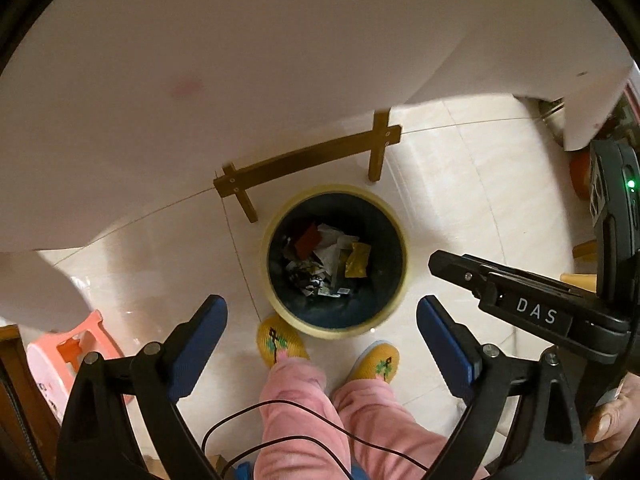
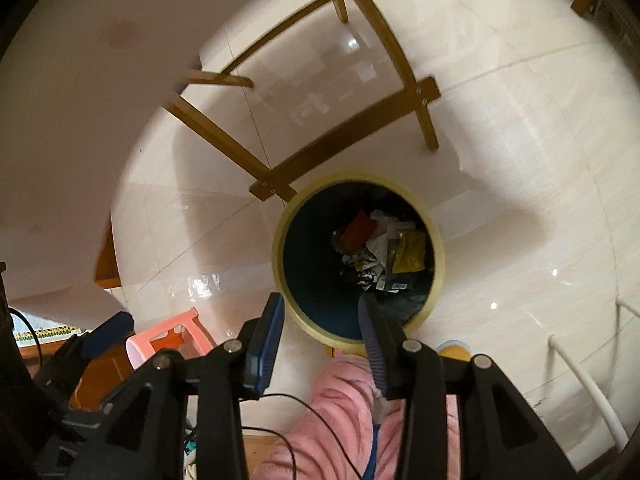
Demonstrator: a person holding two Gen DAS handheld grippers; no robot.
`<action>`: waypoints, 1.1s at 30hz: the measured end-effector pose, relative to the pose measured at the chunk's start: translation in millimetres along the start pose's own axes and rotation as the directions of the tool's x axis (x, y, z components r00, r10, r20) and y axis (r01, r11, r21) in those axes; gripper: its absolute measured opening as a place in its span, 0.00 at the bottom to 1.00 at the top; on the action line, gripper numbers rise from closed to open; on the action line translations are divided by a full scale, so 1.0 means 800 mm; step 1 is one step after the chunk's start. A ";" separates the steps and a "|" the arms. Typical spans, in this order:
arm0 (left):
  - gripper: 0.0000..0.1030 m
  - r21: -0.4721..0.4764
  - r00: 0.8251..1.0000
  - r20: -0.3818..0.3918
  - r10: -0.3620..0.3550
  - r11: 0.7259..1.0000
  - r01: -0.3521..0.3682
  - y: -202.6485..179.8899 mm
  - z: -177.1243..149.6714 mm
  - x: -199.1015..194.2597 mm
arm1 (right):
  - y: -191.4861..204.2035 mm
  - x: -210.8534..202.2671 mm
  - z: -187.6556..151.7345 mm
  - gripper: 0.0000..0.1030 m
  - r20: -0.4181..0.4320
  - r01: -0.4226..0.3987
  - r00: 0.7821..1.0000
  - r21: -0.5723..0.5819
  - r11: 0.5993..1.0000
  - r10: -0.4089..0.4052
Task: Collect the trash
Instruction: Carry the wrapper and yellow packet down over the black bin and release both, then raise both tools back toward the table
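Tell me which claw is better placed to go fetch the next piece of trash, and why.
Left, marginally. Both claws hang empty over the bin, but the left claw stands wide open, ready for another piece. The right claw is only part open. No loose trash shows outside the bin.

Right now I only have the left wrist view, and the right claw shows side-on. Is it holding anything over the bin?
Observer: No. In the right wrist view the right claw is part open with nothing in it, aimed at the bin.
Operator: Anything on its far side that I can't see?
Observer: A white curved tube shows to the right of the bin, apart from it. I can't tell what it belongs to.
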State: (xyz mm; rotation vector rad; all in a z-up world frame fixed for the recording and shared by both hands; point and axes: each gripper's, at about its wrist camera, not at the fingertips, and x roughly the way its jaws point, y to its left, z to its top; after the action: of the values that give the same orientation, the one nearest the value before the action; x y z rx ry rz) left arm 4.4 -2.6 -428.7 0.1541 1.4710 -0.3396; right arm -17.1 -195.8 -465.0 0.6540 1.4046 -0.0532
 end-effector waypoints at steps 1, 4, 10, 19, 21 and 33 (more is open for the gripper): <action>0.92 0.001 1.000 -0.004 -0.004 1.000 0.004 -0.004 -0.001 -0.020 | 0.004 -0.014 -0.002 0.38 0.009 -0.001 1.000 -0.005 1.000 0.001; 0.92 -0.002 1.000 0.019 -0.014 1.000 0.015 -0.010 -0.004 -0.074 | 0.022 -0.066 -0.009 0.38 0.032 -0.011 0.999 -0.029 1.000 0.012; 0.92 -0.033 0.991 0.127 -0.050 0.998 0.055 -0.016 -0.005 -0.204 | 0.076 -0.186 -0.022 0.38 0.090 0.012 0.996 -0.152 0.988 0.001; 0.92 -0.053 0.924 0.381 0.019 0.999 0.001 -0.016 0.013 -0.394 | 0.173 -0.338 -0.024 0.38 0.241 0.115 0.970 -0.405 0.907 -0.016; 0.92 -0.061 0.902 0.430 0.035 0.998 -0.009 -0.012 0.019 -0.430 | 0.189 -0.362 -0.021 0.38 0.275 0.121 0.961 -0.440 0.890 0.006; 0.92 -0.153 0.839 0.539 0.072 0.988 0.014 0.031 0.079 -0.514 | 0.283 -0.431 0.041 0.38 0.344 0.087 0.932 -0.523 0.848 0.116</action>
State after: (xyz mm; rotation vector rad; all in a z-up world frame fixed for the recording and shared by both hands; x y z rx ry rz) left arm 46.0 54.9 -17.7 -0.0449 0.9197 -0.2191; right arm 37.3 -141.0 -58.6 0.1711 0.9836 0.2159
